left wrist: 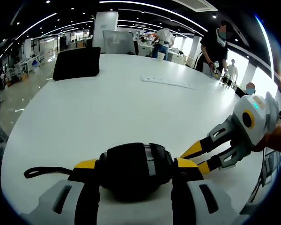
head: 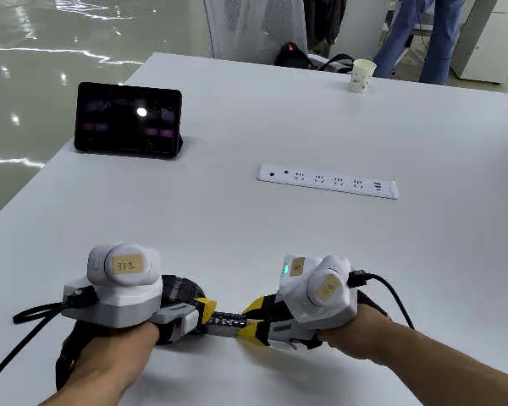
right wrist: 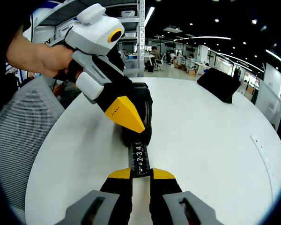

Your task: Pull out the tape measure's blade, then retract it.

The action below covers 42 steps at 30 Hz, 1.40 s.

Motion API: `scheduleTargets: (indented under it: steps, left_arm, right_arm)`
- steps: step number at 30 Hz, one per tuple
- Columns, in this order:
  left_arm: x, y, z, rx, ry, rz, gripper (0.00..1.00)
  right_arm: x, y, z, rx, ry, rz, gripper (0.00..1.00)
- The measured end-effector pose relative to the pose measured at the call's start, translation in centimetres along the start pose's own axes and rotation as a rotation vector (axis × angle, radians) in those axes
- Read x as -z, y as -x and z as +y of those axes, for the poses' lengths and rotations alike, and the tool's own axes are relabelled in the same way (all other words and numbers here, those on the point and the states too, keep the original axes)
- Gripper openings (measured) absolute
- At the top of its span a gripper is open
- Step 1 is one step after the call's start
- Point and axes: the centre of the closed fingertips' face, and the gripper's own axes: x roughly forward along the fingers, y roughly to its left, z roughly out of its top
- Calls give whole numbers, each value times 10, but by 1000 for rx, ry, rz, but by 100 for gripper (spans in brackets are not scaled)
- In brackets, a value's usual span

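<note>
A black tape measure [left wrist: 136, 166] sits low over the white table [head: 322, 245], with my left gripper [left wrist: 136, 164] shut on its case from both sides. A short length of its blade [right wrist: 139, 159], printed with numbers, runs out of the case [right wrist: 139, 110] to my right gripper [right wrist: 140, 173], which is shut on the blade's end. In the head view the left gripper [head: 199, 315] and right gripper [head: 252, 323] face each other near the table's front edge, with the blade [head: 227, 321] bridging the small gap. A black wrist strap [left wrist: 42, 171] trails from the case.
A dark tablet [head: 129, 118] stands propped at the back left. A white power strip [head: 328, 181] lies mid-table, and a paper cup [head: 361, 74] stands at the far edge. A person's legs [head: 423, 34] are beyond the table. Cables trail from both grippers.
</note>
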Motion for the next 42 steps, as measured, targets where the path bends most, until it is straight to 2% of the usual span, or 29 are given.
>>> scheduleTargets:
  steps: [18, 28, 42]
  left_arm:
    - [0, 1, 0, 5, 2, 1, 57]
    - [1, 0, -1, 7, -10, 5, 57]
    - [1, 0, -1, -2, -4, 5, 59]
  right_arm:
    - [-16, -18, 2, -11, 16, -11, 11]
    - [-25, -29, 7, -30, 52, -6, 11]
    - [-24, -29, 7, -24, 69, -5, 12]
